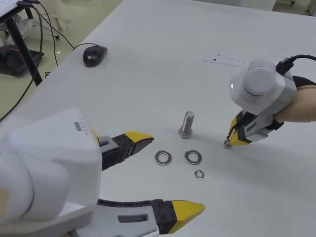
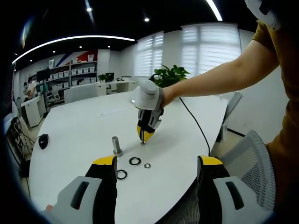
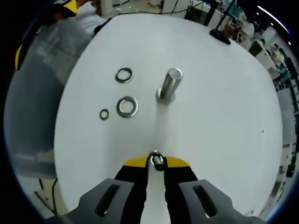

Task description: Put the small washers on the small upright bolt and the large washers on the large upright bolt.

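A large bolt (image 1: pixel 186 124) (image 2: pixel 116 146) (image 3: pixel 168 84) stands upright on the white table (image 1: pixel 148 84). Just in front of it lie two large washers (image 1: pixel 163 158) (image 1: pixel 193 157) and one small washer (image 1: pixel 199 174) (image 3: pixel 104 114), all flat. My right gripper (image 1: pixel 230 142) (image 3: pixel 155 161) (image 2: pixel 143 137) points down at the table to the right of the bolt. It is shut on a small metal part (image 3: pixel 156 159) whose lower end is at the tabletop; I cannot tell whether it is a bolt or a washer. My left gripper (image 1: pixel 177 173) (image 2: pixel 159 161) hovers open short of the washers, holding nothing.
A black mouse (image 1: pixel 94 54) with its cable lies far left, near the table edge. A white flat strip (image 1: pixel 224 60) rests behind the right gripper. An office chair (image 2: pixel 252 154) stands by the table's side. Bare tabletop surrounds the bolt.
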Available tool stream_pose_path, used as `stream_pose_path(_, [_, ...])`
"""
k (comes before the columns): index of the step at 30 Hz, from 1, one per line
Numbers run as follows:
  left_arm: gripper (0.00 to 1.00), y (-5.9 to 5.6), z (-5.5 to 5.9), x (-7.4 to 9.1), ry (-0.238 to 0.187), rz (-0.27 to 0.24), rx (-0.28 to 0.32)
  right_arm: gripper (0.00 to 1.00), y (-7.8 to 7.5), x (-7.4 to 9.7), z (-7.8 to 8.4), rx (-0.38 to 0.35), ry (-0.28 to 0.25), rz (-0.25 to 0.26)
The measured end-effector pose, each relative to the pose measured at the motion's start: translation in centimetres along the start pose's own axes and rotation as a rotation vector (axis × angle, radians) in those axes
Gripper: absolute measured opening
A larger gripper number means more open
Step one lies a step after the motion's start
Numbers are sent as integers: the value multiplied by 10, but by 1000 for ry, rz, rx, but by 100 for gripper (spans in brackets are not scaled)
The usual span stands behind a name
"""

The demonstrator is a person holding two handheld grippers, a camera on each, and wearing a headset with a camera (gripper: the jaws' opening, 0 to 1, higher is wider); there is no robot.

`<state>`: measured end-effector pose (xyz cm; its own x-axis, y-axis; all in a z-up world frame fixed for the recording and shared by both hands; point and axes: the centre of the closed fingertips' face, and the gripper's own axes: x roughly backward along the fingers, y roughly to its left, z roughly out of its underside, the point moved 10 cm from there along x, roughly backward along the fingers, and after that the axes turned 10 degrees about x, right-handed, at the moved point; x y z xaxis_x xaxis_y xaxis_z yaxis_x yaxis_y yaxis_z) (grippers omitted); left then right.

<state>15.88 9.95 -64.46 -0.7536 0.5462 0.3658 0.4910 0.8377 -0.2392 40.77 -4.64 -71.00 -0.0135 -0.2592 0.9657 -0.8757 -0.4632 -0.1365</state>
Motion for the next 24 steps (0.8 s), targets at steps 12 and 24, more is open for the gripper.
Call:
stream_pose_path(12, [69,4,2,1,3,-17,6,18,-1,-9,6,5,-14,-2])
stream_pose_path(24, [70,-2,2,5,2,-14,-6,19,12,11,11,-32,-22,40])
